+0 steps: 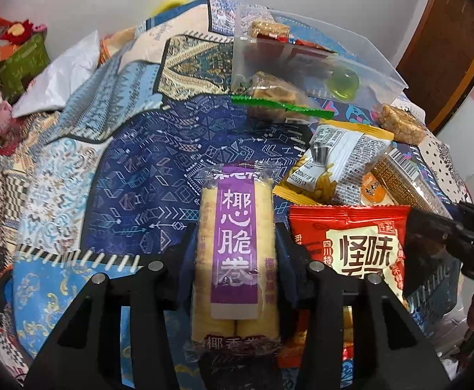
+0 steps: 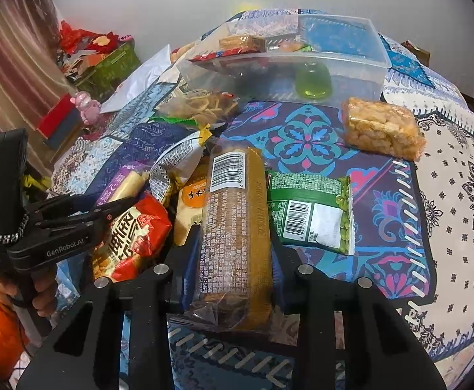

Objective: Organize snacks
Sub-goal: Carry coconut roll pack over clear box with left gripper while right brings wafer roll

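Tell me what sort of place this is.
Most likely a room in a home, not a shop or lab. A patchwork cloth covers the table, wrapped snacks lie loose beside a clear plastic box, and striped curtains hang by a cluttered corner.

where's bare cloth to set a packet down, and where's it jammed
Free: the patterned cloth between the green pea packet, the puffed rice cake packet and the clear plastic box; also the dark blue cloth left of the coconut roll packet. Crowded: the pile around the red snack packet.
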Action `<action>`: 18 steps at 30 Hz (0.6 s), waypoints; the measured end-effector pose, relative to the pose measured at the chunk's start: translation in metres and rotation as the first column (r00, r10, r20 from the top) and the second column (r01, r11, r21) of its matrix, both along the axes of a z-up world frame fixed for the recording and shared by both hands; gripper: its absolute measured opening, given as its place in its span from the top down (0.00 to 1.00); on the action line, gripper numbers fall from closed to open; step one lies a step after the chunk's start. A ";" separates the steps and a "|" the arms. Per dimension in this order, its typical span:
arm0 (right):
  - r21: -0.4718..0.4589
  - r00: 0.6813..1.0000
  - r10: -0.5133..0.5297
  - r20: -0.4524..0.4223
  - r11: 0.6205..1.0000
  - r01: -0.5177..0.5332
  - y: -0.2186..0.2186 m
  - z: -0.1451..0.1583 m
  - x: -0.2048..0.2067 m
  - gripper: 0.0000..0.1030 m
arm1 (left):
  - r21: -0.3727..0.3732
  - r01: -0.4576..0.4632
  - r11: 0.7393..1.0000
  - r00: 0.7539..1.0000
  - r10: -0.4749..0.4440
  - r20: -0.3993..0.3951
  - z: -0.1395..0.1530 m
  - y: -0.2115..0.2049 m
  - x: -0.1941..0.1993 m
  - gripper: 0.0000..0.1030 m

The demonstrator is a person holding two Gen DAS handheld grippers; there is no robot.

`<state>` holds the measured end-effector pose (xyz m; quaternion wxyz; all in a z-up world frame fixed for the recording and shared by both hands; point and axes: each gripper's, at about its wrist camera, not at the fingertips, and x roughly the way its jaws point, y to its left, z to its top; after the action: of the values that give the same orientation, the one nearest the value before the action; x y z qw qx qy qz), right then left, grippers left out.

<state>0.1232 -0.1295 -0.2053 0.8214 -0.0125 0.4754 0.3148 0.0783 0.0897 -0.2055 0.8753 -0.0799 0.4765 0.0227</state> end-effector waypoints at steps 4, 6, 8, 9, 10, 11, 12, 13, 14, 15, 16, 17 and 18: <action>0.020 1.000 -0.013 0.013 1.000 0.013 -0.006 0.007 0.001 0.67 | 0.012 -0.006 1.000 0.999 0.006 0.039 0.014 0.000 -0.007 0.56; 0.027 0.999 -0.025 0.029 0.999 0.024 -0.009 0.013 0.002 0.67 | 0.015 -0.009 1.000 0.998 0.008 0.058 0.023 0.001 -0.008 0.56; 0.036 0.998 -0.034 0.046 0.999 0.032 -0.012 0.019 0.003 0.67 | 0.026 -0.007 1.000 0.997 0.004 0.082 0.033 -0.001 -0.008 0.56; 0.043 0.998 -0.041 0.054 0.998 0.039 -0.014 0.022 0.005 0.67 | 0.029 -0.003 1.000 0.995 0.000 0.098 0.039 -0.001 -0.007 0.56; 0.048 0.997 -0.045 0.058 0.998 0.042 -0.015 0.025 0.006 0.67 | 0.029 -0.001 1.000 0.994 -0.002 0.109 0.044 -0.002 -0.007 0.56; 0.054 0.997 -0.051 0.063 0.997 0.048 -0.017 0.028 0.007 0.67 | 0.027 -0.001 1.000 0.993 -0.002 0.121 0.049 -0.003 -0.007 0.56; 0.058 0.996 -0.059 0.072 0.997 0.055 -0.019 0.031 0.009 0.67 | 0.021 0.000 1.000 0.991 -0.003 0.135 0.055 -0.003 -0.006 0.56; 0.061 0.995 -0.066 0.080 0.996 0.061 -0.021 0.034 0.011 0.67 | 0.017 0.000 1.000 0.989 -0.003 0.145 0.060 -0.004 -0.004 0.56; 0.066 0.993 -0.076 0.089 0.995 0.070 -0.023 0.038 0.013 0.67 | 0.013 0.001 1.000 0.988 -0.003 0.156 0.065 -0.004 -0.003 0.56; 0.072 0.991 -0.086 0.099 0.994 0.079 -0.025 0.042 0.015 0.67 | 0.007 0.004 1.000 0.986 -0.005 0.170 0.071 -0.005 -0.002 0.56; 0.078 0.989 -0.094 0.110 0.993 0.086 -0.028 0.046 0.017 0.67 | 0.005 0.007 1.000 0.984 -0.008 0.179 0.075 -0.006 0.000 0.56; 0.082 0.988 -0.099 0.116 0.993 0.090 -0.030 0.048 0.019 0.67 | 0.006 0.009 1.000 0.982 -0.010 0.190 0.080 -0.008 0.002 0.56; 0.086 0.986 -0.106 0.126 0.992 0.096 -0.032 0.052 0.021 0.67 | 0.007 0.010 1.000 0.979 -0.011 0.205 0.086 -0.009 0.004 0.56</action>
<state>0.1446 -0.1614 -0.1531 0.8655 0.0240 0.4077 0.2900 0.0820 0.0804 -0.1195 0.9200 -0.0765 0.3842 0.0111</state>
